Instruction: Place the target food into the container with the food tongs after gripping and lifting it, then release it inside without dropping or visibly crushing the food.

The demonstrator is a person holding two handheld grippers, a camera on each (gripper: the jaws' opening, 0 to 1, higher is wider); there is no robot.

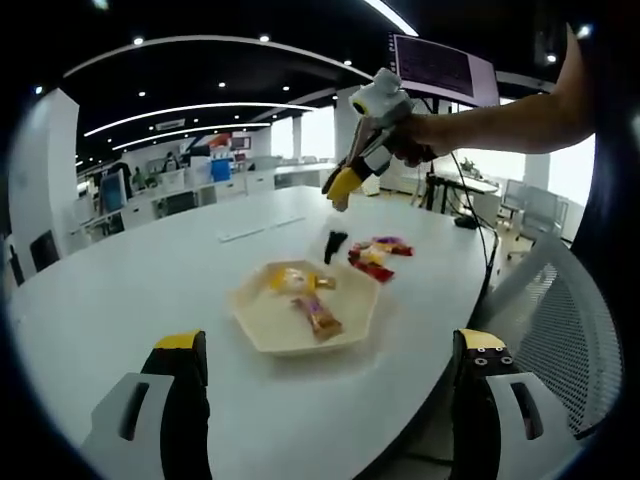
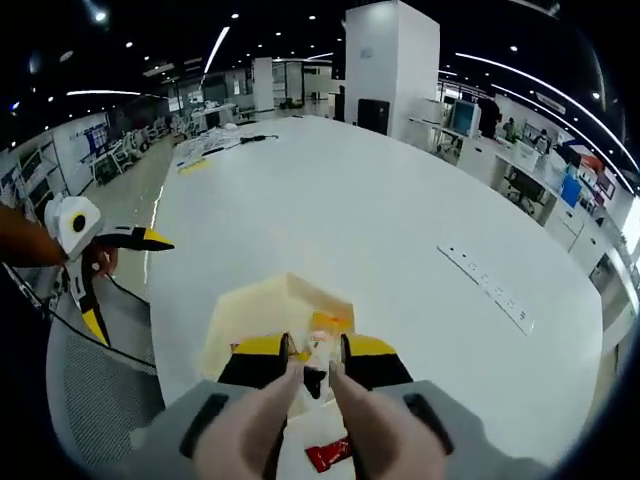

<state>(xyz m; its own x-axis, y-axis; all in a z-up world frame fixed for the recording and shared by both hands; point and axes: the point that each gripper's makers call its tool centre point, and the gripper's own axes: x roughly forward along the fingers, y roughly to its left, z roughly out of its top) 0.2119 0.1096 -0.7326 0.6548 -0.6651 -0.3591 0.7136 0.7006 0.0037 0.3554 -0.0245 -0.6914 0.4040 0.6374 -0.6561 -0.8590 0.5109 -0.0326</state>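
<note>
A beige hexagonal container (image 1: 262, 322) (image 2: 250, 305) sits on the white table, with wrapped snacks (image 1: 312, 312) (image 2: 328, 322) inside. A pile of red and purple snack packets (image 1: 375, 255) lies just beyond it, next to a small black item (image 1: 333, 243). My left gripper (image 1: 330, 342) is wide open and empty, low in front of the container. My right gripper (image 1: 340, 185) (image 2: 315, 350) is held in a hand above the pile, shut on tan food tongs (image 2: 240, 430). The tong tips sit over the container's near edge with something dark between them; whether they grip it is unclear. A red packet (image 2: 328, 455) shows below.
A grey mesh chair (image 1: 560, 320) (image 2: 90, 390) stands at the table's edge. A power strip (image 2: 490, 290) lies on the table to the right. The left gripper (image 2: 100, 260), held in a hand, shows open. A monitor (image 1: 440, 65) and desks stand beyond.
</note>
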